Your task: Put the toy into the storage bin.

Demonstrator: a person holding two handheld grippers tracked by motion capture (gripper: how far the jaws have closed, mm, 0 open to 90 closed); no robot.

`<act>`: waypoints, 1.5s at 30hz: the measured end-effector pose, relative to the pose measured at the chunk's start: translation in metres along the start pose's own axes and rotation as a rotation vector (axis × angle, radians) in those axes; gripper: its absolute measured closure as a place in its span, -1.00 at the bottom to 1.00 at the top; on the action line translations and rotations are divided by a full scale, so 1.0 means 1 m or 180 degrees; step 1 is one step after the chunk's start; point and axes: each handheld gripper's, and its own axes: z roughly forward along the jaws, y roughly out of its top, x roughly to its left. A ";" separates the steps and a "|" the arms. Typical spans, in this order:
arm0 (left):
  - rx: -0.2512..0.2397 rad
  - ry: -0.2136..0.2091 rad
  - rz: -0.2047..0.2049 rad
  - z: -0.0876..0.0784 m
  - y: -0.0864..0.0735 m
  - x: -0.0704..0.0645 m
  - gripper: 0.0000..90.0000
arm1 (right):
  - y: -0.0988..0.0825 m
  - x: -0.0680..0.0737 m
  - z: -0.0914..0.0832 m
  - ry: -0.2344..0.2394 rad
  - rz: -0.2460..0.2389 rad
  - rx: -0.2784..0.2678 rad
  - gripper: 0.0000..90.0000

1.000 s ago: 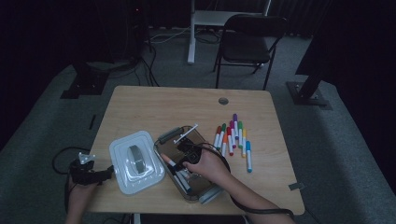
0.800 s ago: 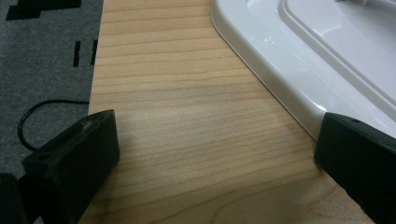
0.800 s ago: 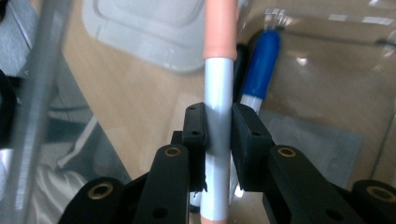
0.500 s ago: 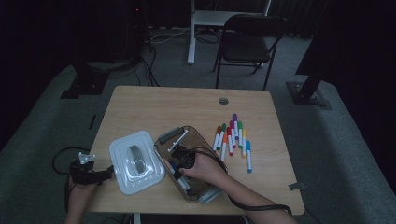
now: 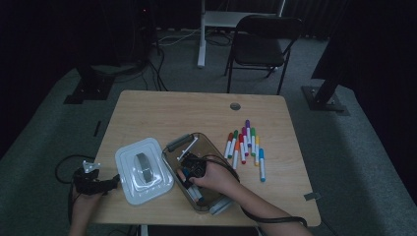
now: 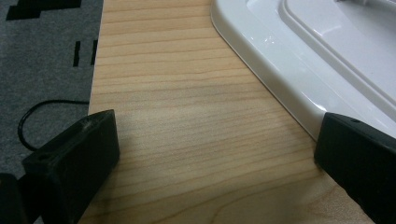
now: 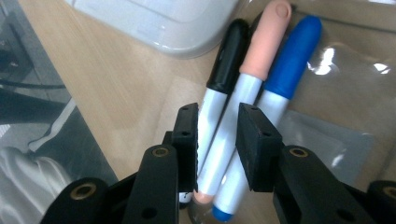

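Observation:
My right gripper point(image 7: 217, 126) reaches into a clear container point(image 7: 336, 88), where three markers lie side by side: black-capped point(image 7: 229, 56), pink-capped point(image 7: 261, 60) and blue-capped point(image 7: 292, 60). The pink marker's white barrel runs between the jaws, which have just been opening and stand slightly apart around it. In the high view the right gripper point(image 5: 189, 172) is over the near half of the container point(image 5: 209, 145). My left gripper point(image 6: 215, 154) hovers low over the table's near left corner with its jaws wide open and nothing between them, beside the white lid point(image 6: 299, 60).
Several loose markers point(image 5: 246, 145) lie in a row on the wooden table point(image 5: 162, 113) right of the container. The white lid point(image 5: 142, 169) rests left of it. A chair point(image 5: 260, 37) stands beyond the far edge. A round grommet point(image 5: 235, 106) sits near that edge.
The right hand has shifted a little toward the near end of the container. The left gripper has stayed where it was.

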 end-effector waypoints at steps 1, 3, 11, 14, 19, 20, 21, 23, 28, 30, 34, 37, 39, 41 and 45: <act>0.0000 0.0000 0.0000 0.000 0.000 0.000 -0.99 | -0.001 -0.001 -0.003 0.0002 -0.0001 -0.0047 0.53; 0.0000 0.0000 0.0000 0.000 0.000 0.000 -0.99 | -0.003 -0.002 -0.012 -0.0001 0.0012 -0.0140 0.54; -0.0005 0.0002 0.0000 0.000 0.000 0.000 -0.99 | -0.015 -0.007 -0.049 0.0048 0.0022 -0.0509 0.52; -0.0005 0.0003 0.0001 0.000 0.000 0.000 -0.99 | -0.027 -0.014 -0.075 0.0048 0.0059 -0.0758 0.49; 0.0000 -0.0001 -0.0001 0.000 0.000 0.000 -0.99 | -0.045 -0.027 -0.102 -0.0066 0.0126 -0.1037 0.46; -0.0001 0.0000 0.0000 0.000 0.000 0.000 -0.99 | -0.049 -0.031 -0.107 -0.0069 0.0164 -0.1093 0.46; -0.0002 0.0000 0.0000 0.000 0.000 0.000 -0.99 | -0.053 -0.034 -0.111 -0.0087 0.0190 -0.1142 0.45; -0.0005 0.0002 -0.0002 0.000 0.000 0.000 -0.99 | -0.061 -0.041 -0.118 -0.0150 0.0242 -0.1220 0.44; -0.0004 0.0002 -0.0001 0.000 0.000 0.000 -0.99 | -0.077 -0.056 -0.128 -0.0227 0.0357 -0.1370 0.39; -0.0004 0.0003 0.0001 0.000 0.000 0.000 -0.99 | -0.091 -0.070 -0.133 -0.0277 0.0487 -0.1464 0.37; -0.0001 0.0000 0.0000 0.000 0.000 0.000 -0.99 | -0.110 -0.090 -0.137 -0.0366 0.0693 -0.1553 0.36; -0.0001 0.0000 0.0000 0.000 0.000 0.000 -0.99 | -0.124 -0.106 -0.137 -0.0497 0.0827 -0.1562 0.35; -0.0001 0.0001 0.0000 0.000 0.000 0.000 -0.99 | -0.132 -0.114 -0.136 -0.0569 0.0901 -0.1570 0.37; -0.0001 0.0001 -0.0001 0.000 0.000 0.000 -0.99 | -0.142 -0.125 -0.133 -0.0627 0.1003 -0.1543 0.37; -0.0001 0.0000 -0.0001 0.000 0.000 0.000 -0.99 | -0.159 -0.147 -0.119 -0.0767 0.1265 -0.1481 0.40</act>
